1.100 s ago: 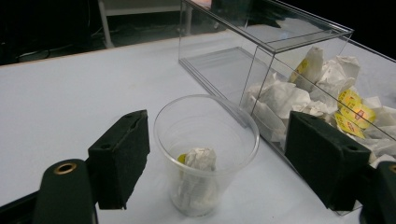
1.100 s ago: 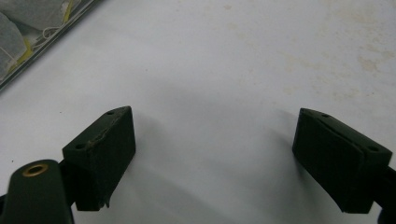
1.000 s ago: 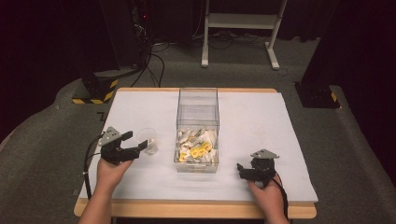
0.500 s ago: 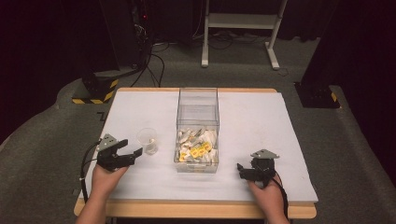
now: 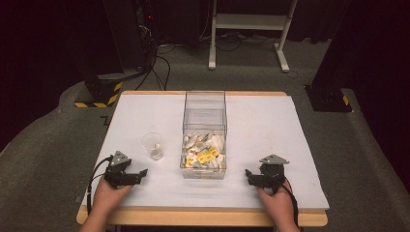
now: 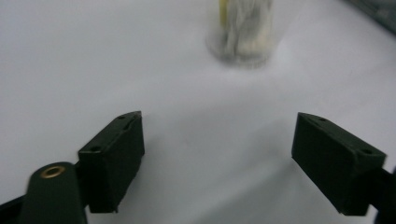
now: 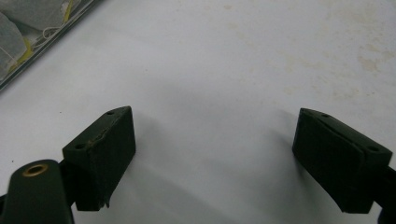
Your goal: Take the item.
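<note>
Since the earlier frames, the left tool had been drawn back from the small clear cup toward the near edge of the tabletop, and the cup was left standing alone; the right tool was found where it had been. Nearest the person, both hands were seen at the front edge in the high view, the left hand at the near left and the right hand at the near right. The jaws of the left tool were held wide apart with nothing between them, low over the bare white surface. The jaws of the right tool were likewise spread wide and empty, above a faintly stained patch of the tabletop. Just beyond the left tool, the cup was seen upright, apart from the jaws, with something pale and yellow inside it, blurred in the left gripper view. Between the two tools and a little farther off, a clear plastic box stood at the middle of the tabletop, holding a heap of tea bags with yellow tags in its near part. A corner of that box was caught in the right gripper view. Beyond the tabletop, a white metal stand and dark cables were seen on the grey floor.
</note>
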The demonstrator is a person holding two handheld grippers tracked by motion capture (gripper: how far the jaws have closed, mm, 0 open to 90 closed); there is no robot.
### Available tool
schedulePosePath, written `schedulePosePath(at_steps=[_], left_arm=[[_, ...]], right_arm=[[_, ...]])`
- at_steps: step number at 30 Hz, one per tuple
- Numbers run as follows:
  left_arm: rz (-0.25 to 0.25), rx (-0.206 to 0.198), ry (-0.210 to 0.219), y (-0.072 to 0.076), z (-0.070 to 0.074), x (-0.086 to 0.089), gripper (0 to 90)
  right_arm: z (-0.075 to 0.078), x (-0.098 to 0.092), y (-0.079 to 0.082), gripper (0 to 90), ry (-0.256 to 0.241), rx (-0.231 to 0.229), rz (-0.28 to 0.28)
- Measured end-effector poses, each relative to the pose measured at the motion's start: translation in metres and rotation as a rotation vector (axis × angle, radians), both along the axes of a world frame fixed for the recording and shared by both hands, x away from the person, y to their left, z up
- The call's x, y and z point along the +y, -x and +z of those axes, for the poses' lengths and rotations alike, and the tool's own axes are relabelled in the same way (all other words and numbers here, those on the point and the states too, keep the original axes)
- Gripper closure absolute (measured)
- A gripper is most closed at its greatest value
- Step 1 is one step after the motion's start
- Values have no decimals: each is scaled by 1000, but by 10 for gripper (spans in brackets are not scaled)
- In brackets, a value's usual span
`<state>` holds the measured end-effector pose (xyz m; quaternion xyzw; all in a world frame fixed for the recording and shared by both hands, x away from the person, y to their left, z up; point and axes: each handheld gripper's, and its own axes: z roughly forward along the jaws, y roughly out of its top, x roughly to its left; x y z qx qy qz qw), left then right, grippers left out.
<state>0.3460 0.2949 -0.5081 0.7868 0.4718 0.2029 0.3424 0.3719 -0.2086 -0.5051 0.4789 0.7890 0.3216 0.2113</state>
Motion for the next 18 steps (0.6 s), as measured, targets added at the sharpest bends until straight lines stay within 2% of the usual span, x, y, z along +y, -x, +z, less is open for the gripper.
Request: schedulePosePath(at_steps=[2, 18], left_arm=[[3, -17, -11, 2, -1, -1, 157], [6, -12, -7, 3, -1, -1, 159]], right_arm=[[0, 0, 0, 132, -1, 0, -2], [0, 0, 0, 132, 0, -1, -1]])
